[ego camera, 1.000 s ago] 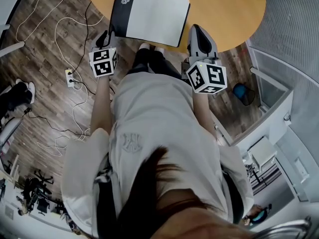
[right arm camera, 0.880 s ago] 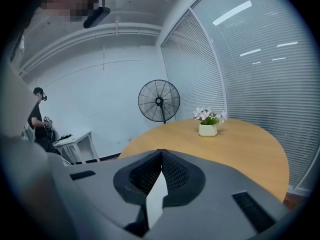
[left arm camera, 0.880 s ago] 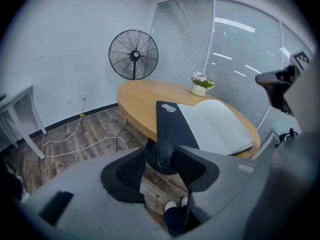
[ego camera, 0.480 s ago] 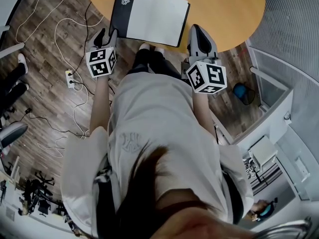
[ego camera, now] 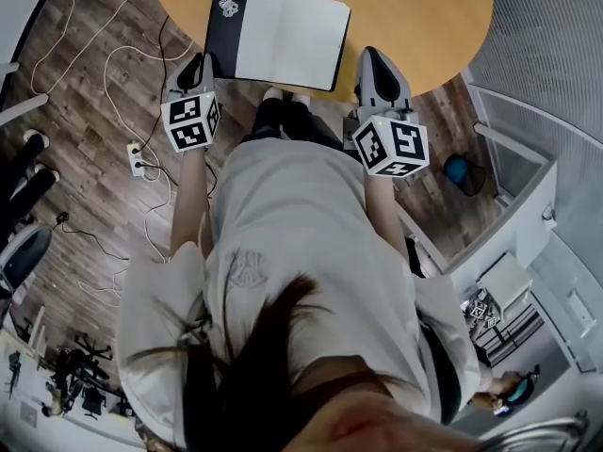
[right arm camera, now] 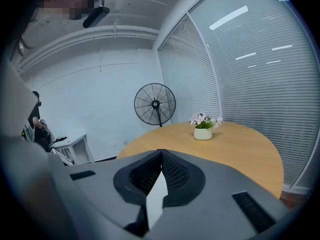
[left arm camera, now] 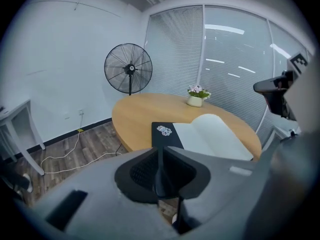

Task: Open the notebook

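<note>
Judging by how things lie, the opening looks finished. At left, the left tool [ego camera: 196, 67] hangs just off the desk's [ego camera: 415, 17] near edge, its jaws just drawn together on nothing. Beside it the notebook [ego camera: 283, 40] lies flat on the desk, black cover folded leftward, white pages up. The right tool [ego camera: 377, 64] is closed and empty. Little seems left but backing away. The desk is round and wooden. Cables [ego camera: 118, 50] trail over the plank floor [ego camera: 85, 186]; beyond stand a fan [left arm camera: 128, 69], potted flowers [left arm camera: 196, 100] and blinds [left arm camera: 235, 59].
</note>
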Motion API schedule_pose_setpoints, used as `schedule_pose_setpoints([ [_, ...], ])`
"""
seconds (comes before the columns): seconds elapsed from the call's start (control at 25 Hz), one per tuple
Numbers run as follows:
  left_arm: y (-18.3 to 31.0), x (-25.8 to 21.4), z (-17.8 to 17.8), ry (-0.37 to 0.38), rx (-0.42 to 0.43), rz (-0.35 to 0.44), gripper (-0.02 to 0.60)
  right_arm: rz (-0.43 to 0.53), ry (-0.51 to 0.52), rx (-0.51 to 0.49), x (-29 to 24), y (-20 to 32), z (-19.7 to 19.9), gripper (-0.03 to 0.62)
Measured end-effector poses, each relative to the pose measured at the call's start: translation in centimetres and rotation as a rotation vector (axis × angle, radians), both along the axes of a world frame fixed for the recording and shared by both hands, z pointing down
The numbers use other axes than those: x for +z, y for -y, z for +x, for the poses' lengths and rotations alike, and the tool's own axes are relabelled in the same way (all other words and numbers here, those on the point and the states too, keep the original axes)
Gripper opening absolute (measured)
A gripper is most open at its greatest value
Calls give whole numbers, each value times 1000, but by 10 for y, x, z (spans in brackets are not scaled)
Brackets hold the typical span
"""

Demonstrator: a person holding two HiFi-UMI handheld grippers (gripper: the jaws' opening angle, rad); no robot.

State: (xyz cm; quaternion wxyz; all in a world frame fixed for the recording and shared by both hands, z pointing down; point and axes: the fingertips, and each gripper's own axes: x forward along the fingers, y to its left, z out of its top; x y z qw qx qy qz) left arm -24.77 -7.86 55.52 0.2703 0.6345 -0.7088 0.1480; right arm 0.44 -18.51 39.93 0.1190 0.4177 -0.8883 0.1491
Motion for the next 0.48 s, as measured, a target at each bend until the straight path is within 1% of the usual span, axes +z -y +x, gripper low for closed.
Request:
schedule_pose_setpoints([
  [0.16, 10, -22, 0, 28, 13, 44, 18, 8, 5, 11, -5, 4, 6, 0],
  [0.32, 25, -51, -4, 48, 11, 106, 18, 15, 18, 22, -12, 12, 13, 0],
  [0.48, 44, -87, -3, 68, 11, 178, 17, 42, 22, 50, -25, 20, 26, 1],
])
